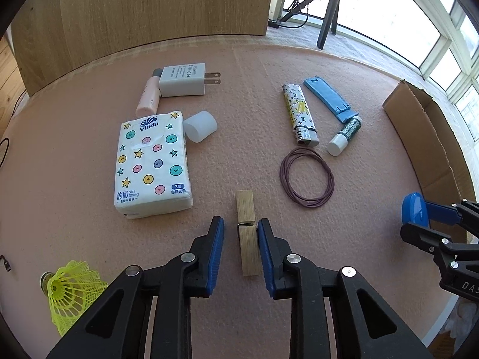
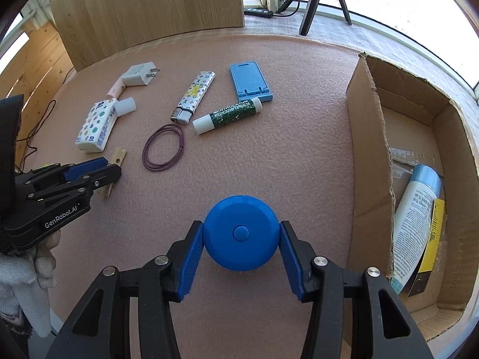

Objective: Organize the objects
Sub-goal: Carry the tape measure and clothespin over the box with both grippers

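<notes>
While the right gripper (image 2: 242,254) is clamped on a round blue case (image 2: 241,232) with a button in the middle, pads pressing its two sides, the left gripper (image 1: 240,233) sits down around a wooden clothespin (image 1: 247,236) on the pink felt tabletop (image 1: 239,95). Its right pad looks to be touching the pin, but there's a sliver of gap on the left side, so honestly can't tell if it's actually gripping.

Just past the clothespin there's a Vinda tissue pack (image 1: 152,163) to the left and a loop of purple cord (image 1: 307,177) to the right. Further out: a patterned lighter (image 1: 300,113), a lip balm stick (image 1: 344,136), a blue phone stand (image 1: 330,100), a white charger plug (image 1: 184,80), and a yellow shuttlecock (image 1: 71,293) near the left edge. The cardboard box (image 2: 368,137) is right beside the held case, with a white bottle (image 2: 414,224) lying inside.
</notes>
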Tool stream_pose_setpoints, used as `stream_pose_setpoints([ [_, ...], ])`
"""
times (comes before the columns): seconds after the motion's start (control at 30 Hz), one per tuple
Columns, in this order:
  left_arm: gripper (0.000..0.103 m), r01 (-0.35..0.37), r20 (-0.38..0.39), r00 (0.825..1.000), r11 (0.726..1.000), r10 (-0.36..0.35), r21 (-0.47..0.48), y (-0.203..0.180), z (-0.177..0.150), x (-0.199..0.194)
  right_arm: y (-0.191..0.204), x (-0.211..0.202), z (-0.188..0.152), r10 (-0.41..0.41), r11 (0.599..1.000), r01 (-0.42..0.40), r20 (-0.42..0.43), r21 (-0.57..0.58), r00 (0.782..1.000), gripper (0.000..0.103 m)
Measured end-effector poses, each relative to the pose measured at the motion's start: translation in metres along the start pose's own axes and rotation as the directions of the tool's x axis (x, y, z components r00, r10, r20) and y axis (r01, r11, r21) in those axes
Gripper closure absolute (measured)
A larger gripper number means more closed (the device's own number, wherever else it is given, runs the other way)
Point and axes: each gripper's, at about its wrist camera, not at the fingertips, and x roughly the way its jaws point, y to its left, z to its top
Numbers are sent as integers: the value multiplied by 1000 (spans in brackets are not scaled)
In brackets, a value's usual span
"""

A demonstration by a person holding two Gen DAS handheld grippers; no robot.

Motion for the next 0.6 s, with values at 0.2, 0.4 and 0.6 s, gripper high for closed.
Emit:
stream_pose_setpoints([
  [0.2, 89, 23, 9, 1000, 1000, -23, -15, 1, 0, -10, -6, -27, -4, -8, 1000, 8, 49, -1, 999, 57],
  [0.4, 89, 60, 68, 996, 998, -61, 8, -14, 7, -41, -26, -61, -6, -20, 1000, 18, 112, 19, 994, 57],
  [0.6, 89, 110, 129, 984, 991, -119, 71, -51, 29, -68, -60, -98, -14, -60, 997, 51, 170, 56, 984, 57],
])
